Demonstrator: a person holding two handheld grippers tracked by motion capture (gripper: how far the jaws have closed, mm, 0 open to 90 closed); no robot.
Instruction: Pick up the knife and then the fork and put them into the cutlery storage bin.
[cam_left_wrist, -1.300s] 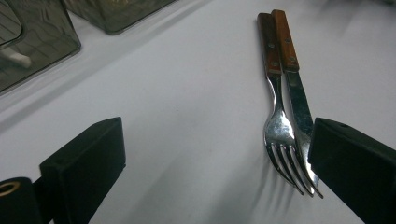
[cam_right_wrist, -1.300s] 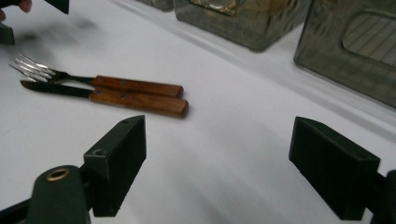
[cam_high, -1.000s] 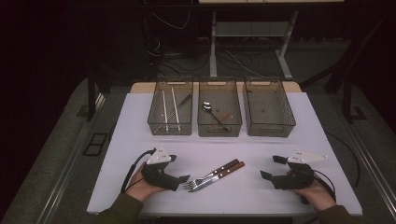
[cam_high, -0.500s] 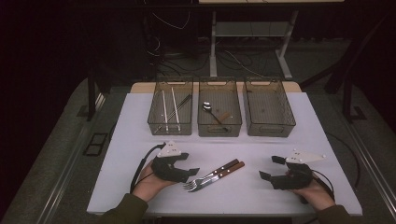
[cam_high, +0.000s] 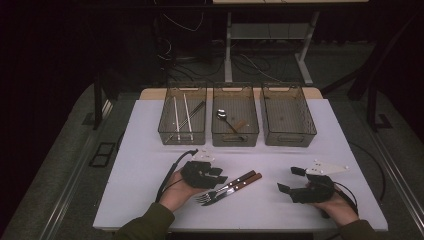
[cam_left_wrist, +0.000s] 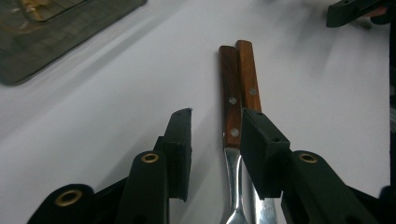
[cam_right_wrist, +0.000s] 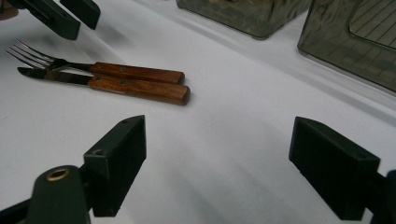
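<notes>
Left gripper (cam_left_wrist: 212, 140) jaws have just been closing around the fork (cam_left_wrist: 229, 116) handle, not pinching yet, probably to separate it from the knife (cam_left_wrist: 247, 79) touching its right. Both lie near-centre on the table (cam_high: 150, 160). Right gripper (cam_right_wrist: 217, 163) waits wide open, holding nothing, 3 bins (cam_high: 235, 137) beyond.

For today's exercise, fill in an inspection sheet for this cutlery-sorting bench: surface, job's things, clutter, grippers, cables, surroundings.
Surface: white table, bare at the front.
Job's things: wooden-handled fork and knife lie side by side; three bins behind, left with chopsticks, middle with a spoon, right empty.
Clutter: nothing seen.
Grippers: left gripper has just been closing around the fork handle, pads not yet pressing; right gripper open, resting apart.
Cables: one trails from the left gripper; more on the floor behind.
Surroundings: dark, desk legs beyond.
</notes>
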